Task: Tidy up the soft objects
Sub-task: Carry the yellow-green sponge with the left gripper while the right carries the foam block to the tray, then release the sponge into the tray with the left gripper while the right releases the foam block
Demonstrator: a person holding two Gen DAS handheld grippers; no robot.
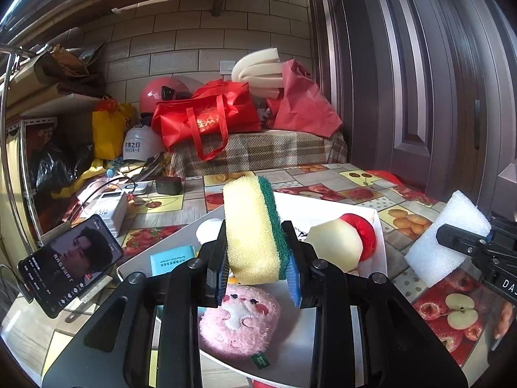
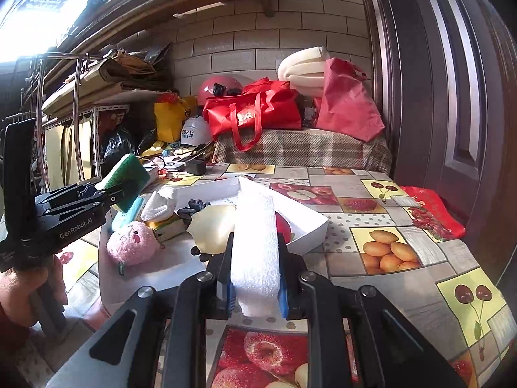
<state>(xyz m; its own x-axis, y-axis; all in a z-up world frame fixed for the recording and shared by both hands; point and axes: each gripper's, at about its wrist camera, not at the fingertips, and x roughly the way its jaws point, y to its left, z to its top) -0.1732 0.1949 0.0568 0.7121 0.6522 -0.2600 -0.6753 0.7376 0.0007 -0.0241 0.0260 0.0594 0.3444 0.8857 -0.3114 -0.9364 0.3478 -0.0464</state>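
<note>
My left gripper point(image 1: 258, 268) is shut on a yellow sponge with a green scouring side point(image 1: 253, 229) and holds it upright above the white tray point(image 1: 376, 216). It also shows in the right wrist view point(image 2: 124, 179). My right gripper point(image 2: 255, 278) is shut on a white foam block point(image 2: 255, 242), also seen at the right of the left wrist view point(image 1: 449, 236). On the tray lie a pink plush toy point(image 1: 239, 320), a soft apple slice toy point(image 1: 342, 239), a blue tissue pack point(image 1: 173, 258) and a white soft piece point(image 1: 208, 229).
The table has a fruit-print cloth point(image 2: 387, 252). A phone on a stand point(image 1: 69, 265) plays a video at the left. Red bags point(image 1: 206, 116), helmets and cream foam point(image 1: 258, 71) are piled on a plaid bench at the back. A dark door point(image 1: 436, 80) stands at the right.
</note>
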